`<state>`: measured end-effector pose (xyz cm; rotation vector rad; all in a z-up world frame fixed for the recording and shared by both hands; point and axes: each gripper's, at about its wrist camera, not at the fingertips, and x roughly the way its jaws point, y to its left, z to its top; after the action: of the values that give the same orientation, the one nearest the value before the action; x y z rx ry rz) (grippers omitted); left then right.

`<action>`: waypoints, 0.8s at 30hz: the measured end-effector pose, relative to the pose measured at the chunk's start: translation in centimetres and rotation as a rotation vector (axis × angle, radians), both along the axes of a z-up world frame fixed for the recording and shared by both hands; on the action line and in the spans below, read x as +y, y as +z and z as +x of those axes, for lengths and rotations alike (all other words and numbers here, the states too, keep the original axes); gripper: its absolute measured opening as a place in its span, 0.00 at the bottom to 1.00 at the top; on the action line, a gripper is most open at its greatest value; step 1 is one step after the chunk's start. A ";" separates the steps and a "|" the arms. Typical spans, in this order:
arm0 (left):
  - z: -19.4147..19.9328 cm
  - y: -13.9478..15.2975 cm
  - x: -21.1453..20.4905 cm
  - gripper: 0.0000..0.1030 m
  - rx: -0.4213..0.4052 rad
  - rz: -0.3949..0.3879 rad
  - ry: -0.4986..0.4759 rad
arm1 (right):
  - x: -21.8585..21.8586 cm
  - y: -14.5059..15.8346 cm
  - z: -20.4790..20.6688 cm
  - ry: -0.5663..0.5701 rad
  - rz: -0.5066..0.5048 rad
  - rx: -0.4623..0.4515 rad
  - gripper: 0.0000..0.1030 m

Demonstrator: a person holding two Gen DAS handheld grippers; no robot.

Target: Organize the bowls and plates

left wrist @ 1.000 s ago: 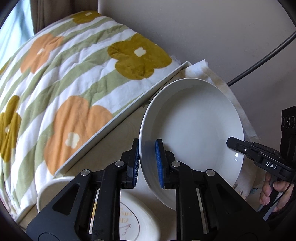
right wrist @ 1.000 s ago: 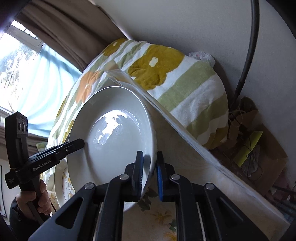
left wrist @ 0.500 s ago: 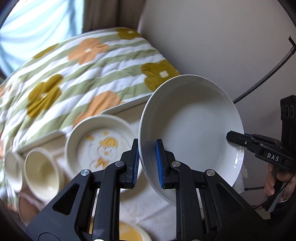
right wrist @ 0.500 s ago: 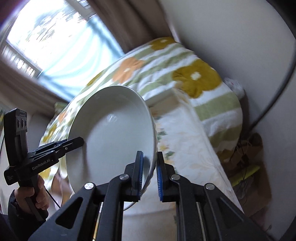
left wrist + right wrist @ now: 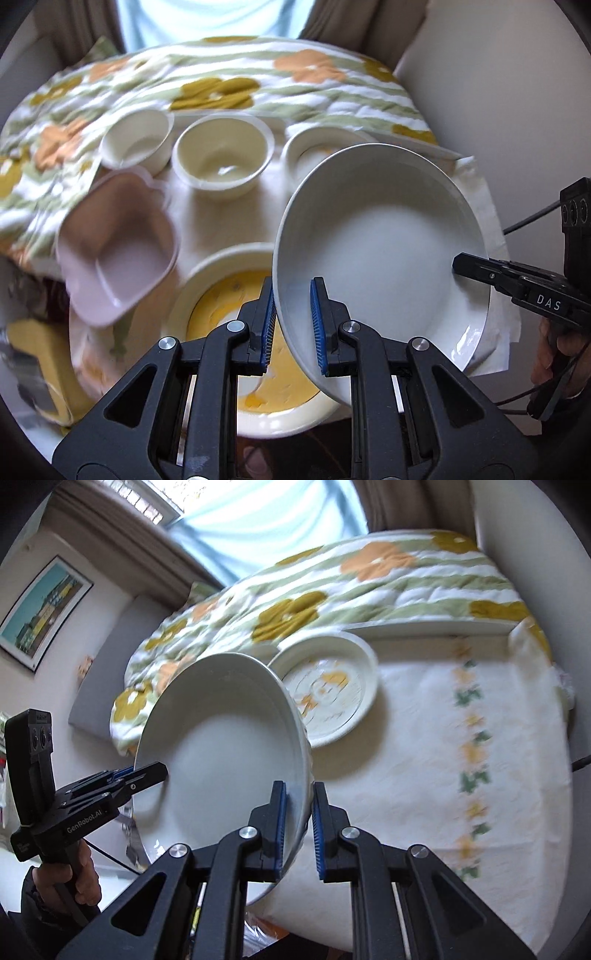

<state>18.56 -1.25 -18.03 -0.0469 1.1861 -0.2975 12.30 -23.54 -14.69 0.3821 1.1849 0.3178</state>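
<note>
**Both tongs carry one white plate over the table**

Left tongs and right tongs are each clamped narrow on opposite rims of the white plate, held tilted in the air between them. Below and ahead lie the yellow-patterned plate, a smaller patterned plate, two cream bowls and a pink dish. Blur smears the table; the yellow plate seems nearest under the left tongs, partly hidden by the carried plate.

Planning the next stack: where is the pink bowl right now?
In the left wrist view, the pink bowl sits at the table's left edge, in front of two cream bowls and left of the yellow-centred plate.
</note>
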 end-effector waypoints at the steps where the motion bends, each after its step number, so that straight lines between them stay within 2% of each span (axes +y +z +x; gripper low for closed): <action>1: -0.3 -0.9 0.7 0.14 0.016 -0.005 0.015 | 0.8 -0.7 -0.1 0.014 0.001 0.013 0.12; 6: -1.6 -5.2 4.3 0.14 0.092 -0.040 0.078 | 4.3 -4.5 -0.1 0.053 -0.028 0.079 0.12; 11: -1.9 -7.8 5.9 0.14 0.119 -0.064 0.091 | 6.1 -6.2 0.4 0.060 -0.067 0.108 0.12; 17: -1.0 -8.6 6.3 0.15 0.107 -0.047 0.070 | 7.3 -6.4 0.5 0.054 -0.113 0.103 0.12; 24: -0.8 -8.8 5.7 0.16 0.070 0.055 0.032 | 8.2 -6.1 -0.2 0.061 -0.159 0.081 0.12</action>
<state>17.71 4.45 -26.83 -0.0284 1.2611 -0.2359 12.12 -15.39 -20.82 0.2226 1.2937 0.2606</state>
